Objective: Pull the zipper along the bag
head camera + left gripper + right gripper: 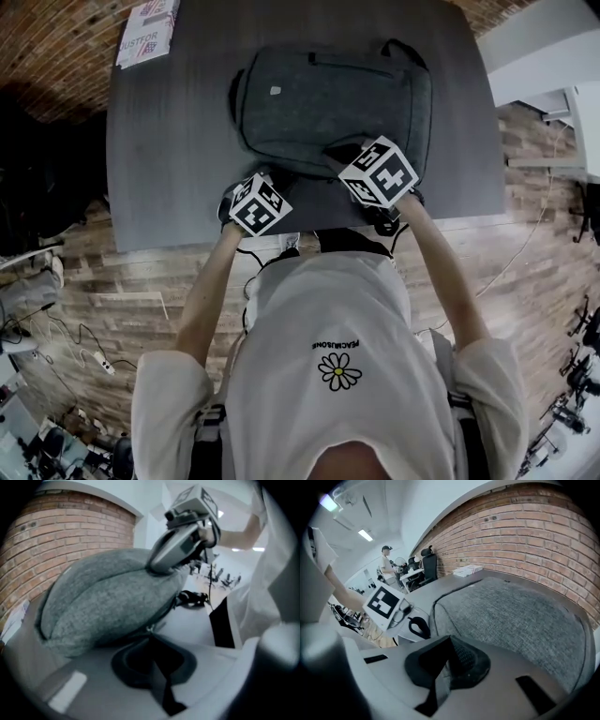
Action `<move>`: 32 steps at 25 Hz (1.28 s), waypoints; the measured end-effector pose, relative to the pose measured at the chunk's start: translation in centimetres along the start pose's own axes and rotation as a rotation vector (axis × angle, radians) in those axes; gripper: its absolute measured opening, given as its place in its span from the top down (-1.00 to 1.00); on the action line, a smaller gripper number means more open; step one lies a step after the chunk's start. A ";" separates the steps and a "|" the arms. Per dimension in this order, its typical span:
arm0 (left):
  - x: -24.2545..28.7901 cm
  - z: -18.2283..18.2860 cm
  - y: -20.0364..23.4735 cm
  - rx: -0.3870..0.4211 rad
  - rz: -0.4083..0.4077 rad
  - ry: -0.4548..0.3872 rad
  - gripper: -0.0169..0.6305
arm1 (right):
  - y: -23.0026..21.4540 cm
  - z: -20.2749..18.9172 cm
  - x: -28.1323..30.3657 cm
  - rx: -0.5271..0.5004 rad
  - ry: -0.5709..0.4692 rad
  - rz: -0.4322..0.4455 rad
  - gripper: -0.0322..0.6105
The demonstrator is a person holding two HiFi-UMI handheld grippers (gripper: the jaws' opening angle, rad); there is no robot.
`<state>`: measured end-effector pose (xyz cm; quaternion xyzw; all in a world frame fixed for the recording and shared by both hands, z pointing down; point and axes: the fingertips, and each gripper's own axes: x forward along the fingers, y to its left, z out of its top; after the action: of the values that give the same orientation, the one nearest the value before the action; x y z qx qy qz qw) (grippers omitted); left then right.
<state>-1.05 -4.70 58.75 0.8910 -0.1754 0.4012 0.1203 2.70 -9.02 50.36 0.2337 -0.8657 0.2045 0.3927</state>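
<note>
A grey backpack (pixel 328 103) lies flat on the dark table (pixel 159 169). My left gripper (pixel 270 184) is at the bag's near edge, left of the right one. In the left gripper view its jaws (pixel 151 637) are shut, with the small metal zipper pull (pixel 149 629) pinched at their tips. The zipper line runs away along the bag's side (pixel 103 602). My right gripper (pixel 349 159) is shut on a pinch of the bag's fabric, lifted into a peak (pixel 157 568). In the right gripper view its jaws (pixel 450 641) hold grey fabric, and the bag (pixel 525 616) spreads beyond them.
A printed booklet (pixel 148 28) lies at the table's far left corner. A black strap loop (pixel 419 627) lies at the bag's near end, next to the left gripper (pixel 401 611). The table edge runs just under both grippers. A person (pixel 386 562) stands far back in the room.
</note>
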 end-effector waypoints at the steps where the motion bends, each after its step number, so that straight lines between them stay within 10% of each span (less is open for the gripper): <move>1: 0.0 -0.1 0.1 -0.016 0.006 -0.005 0.94 | 0.3 0.1 -1.0 -0.019 -0.008 -0.001 0.89; 8: 0.0 -0.2 0.5 -0.069 0.025 -0.010 0.94 | -7.6 -5.6 -10.6 -0.043 0.048 -0.428 0.89; 24: 1.0 2.5 -3.5 -0.038 -0.077 0.043 0.84 | -9.4 -7.0 -8.4 0.111 0.037 -0.367 0.90; 32: 4.0 5.9 -5.1 -0.310 -0.094 -0.074 0.83 | -9.4 -7.0 -8.2 0.121 0.033 -0.403 0.90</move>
<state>7.47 -3.02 57.53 0.8831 -0.1978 0.3302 0.2684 16.87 -10.84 49.83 0.4217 -0.7811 0.1773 0.4251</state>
